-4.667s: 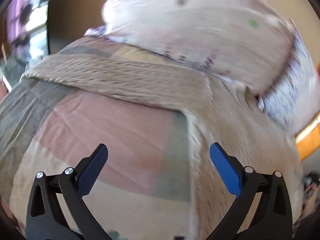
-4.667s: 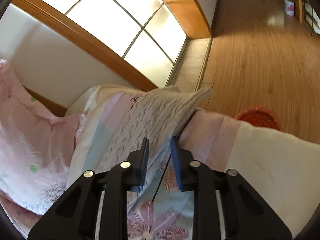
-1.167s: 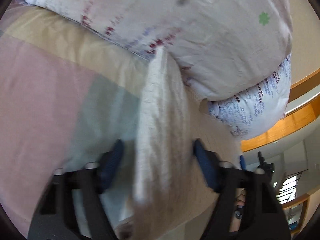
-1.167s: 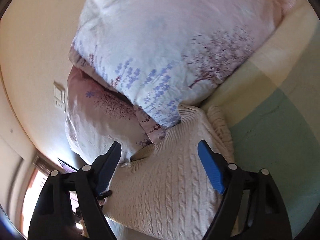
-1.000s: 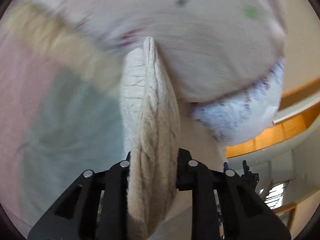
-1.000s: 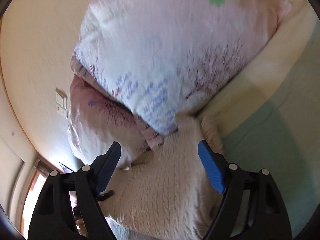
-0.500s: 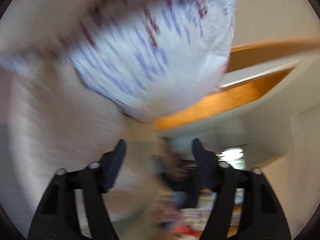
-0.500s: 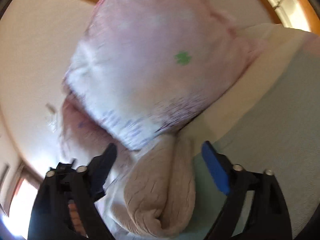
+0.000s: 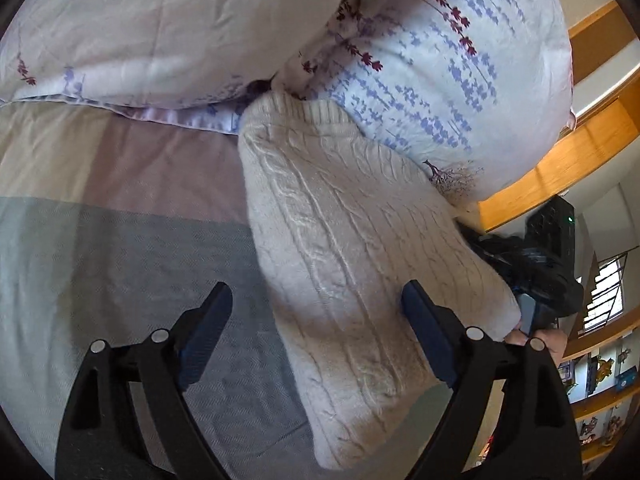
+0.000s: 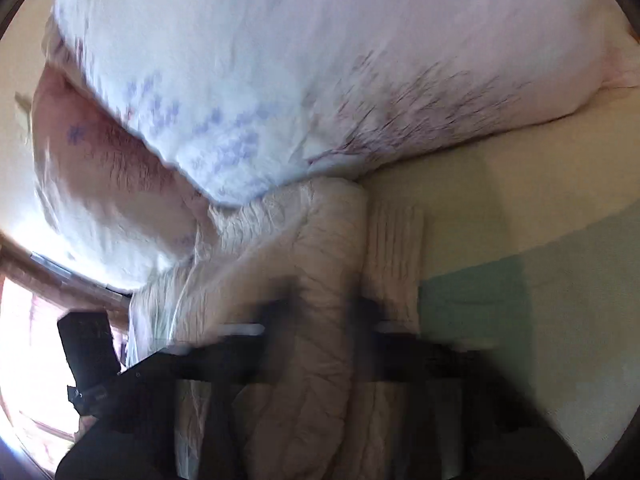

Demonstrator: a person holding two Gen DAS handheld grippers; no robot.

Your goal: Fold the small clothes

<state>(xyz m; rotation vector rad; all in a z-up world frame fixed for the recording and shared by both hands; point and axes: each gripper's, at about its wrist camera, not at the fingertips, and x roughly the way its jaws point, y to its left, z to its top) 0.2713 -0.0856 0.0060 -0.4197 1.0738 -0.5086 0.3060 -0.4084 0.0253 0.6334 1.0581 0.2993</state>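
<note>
A cream cable-knit sweater (image 9: 340, 248) lies folded into a thick bundle on the bed, its far end against the pillows. My left gripper (image 9: 320, 320) is open, its blue-padded fingers either side of the bundle's near end without squeezing it. In the right wrist view the sweater (image 10: 320, 272) runs between my right gripper's (image 10: 320, 312) fingers, which are blurred by motion and look closed in on the knit. The right gripper also shows in the left wrist view (image 9: 528, 272) at the sweater's right edge.
Two floral pillows (image 9: 420, 60) are stacked against the wall behind the sweater. The bedspread (image 9: 100, 240) has pink, cream and grey-green panels. A wooden bed frame (image 9: 560, 168) and shelves with small items (image 9: 592, 380) are at the right.
My left gripper let go of the folded sweater and opened around it. My right gripper, open a second ago, has moved onto the sweater and its fingers have come together.
</note>
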